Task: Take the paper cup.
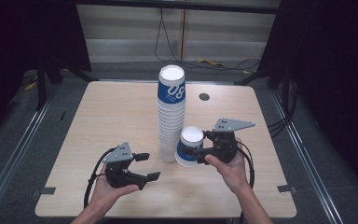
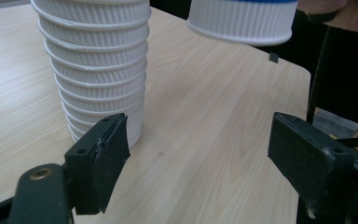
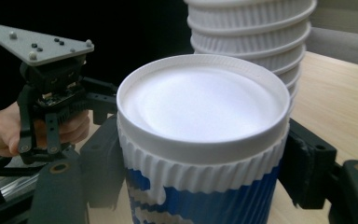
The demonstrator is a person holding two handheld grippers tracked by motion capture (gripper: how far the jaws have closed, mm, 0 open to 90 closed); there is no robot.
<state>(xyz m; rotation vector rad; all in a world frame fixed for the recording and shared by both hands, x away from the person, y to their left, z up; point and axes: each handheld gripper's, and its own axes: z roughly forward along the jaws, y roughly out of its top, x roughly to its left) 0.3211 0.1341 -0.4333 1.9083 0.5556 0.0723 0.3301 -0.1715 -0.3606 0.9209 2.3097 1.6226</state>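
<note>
While the right hand-held gripper (image 1: 195,151) clenches a single cup (image 1: 189,146) just right of the tall cup stack (image 1: 171,112), that cup hangs slightly above the surface (image 1: 116,112). The left hand-held gripper (image 1: 147,166), released and holding nothing, sits near-left of the stack.

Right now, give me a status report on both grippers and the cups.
Right gripper shut on single blue-and-white paper cup, beside the tall cup stack. Left gripper open, empty, short of the stack. Nothing in the way.
</note>
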